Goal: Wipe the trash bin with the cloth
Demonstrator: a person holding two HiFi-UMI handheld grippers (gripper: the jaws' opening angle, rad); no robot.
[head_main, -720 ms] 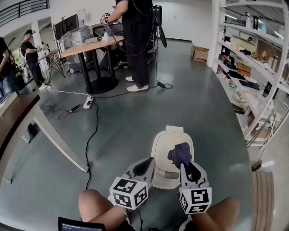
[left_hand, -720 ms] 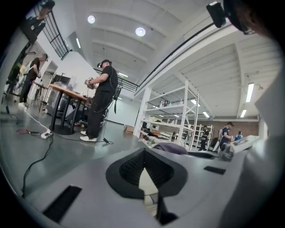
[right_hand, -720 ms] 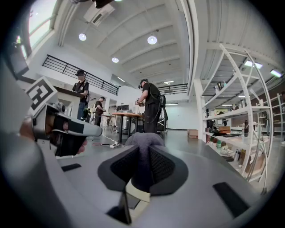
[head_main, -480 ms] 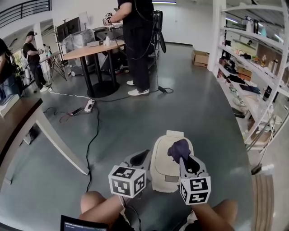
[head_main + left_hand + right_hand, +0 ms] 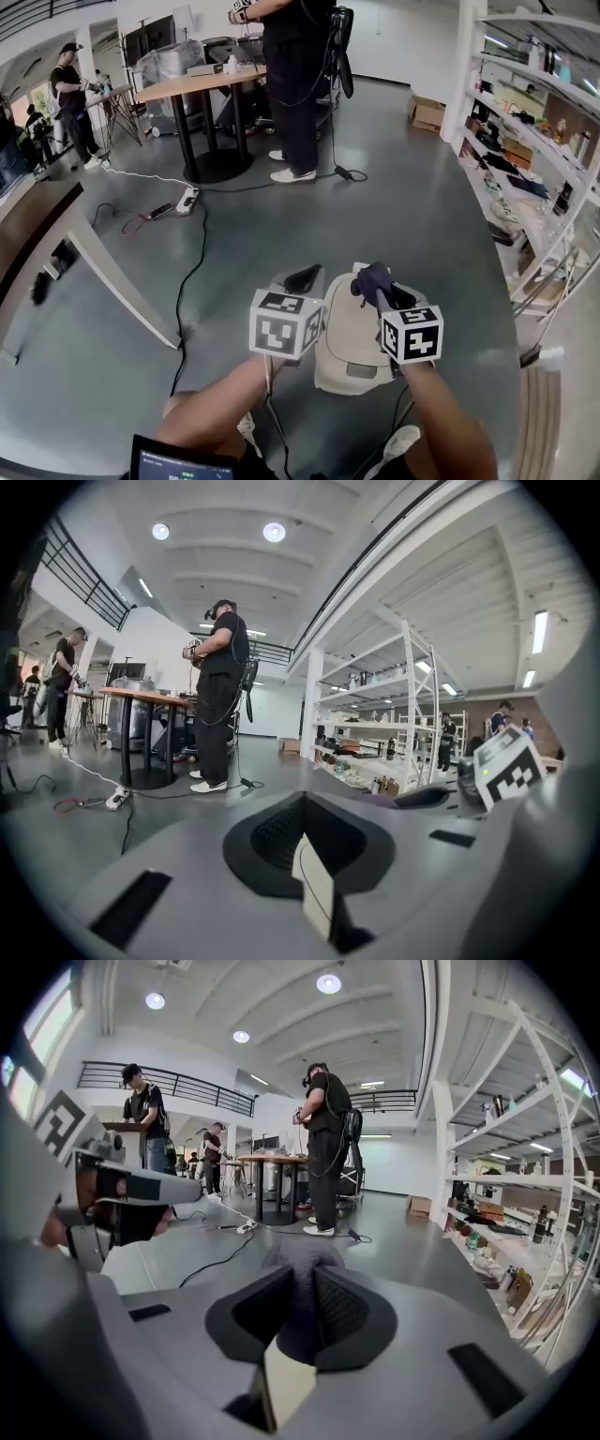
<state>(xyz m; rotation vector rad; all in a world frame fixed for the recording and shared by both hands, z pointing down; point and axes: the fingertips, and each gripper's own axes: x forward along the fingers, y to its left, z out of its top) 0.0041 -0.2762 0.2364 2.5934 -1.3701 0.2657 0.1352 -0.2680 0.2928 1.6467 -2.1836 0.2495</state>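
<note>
A cream trash bin (image 5: 349, 349) with a closed lid stands on the grey floor just in front of me. My right gripper (image 5: 377, 282) is held above the bin's far end, shut on a bunched purple cloth (image 5: 369, 278). In the right gripper view the cloth (image 5: 298, 1260) fills the gap between the dark pads and sticks out past them. My left gripper (image 5: 301, 279) hovers beside the bin's left edge. Its pads (image 5: 281, 832) meet with nothing between them. Both grippers point level across the room, so neither gripper view shows the bin.
Black cables (image 5: 192, 272) and a power strip (image 5: 185, 201) lie on the floor to the left. A wooden table (image 5: 56, 225) juts in at the left and white shelving (image 5: 525, 122) runs along the right. A person (image 5: 302, 84) stands at a far table (image 5: 202, 84).
Both grippers have risen off the bin lid toward my head and now sit higher in the view. The cloth stays in the right gripper. The head camera has tilted a little.
</note>
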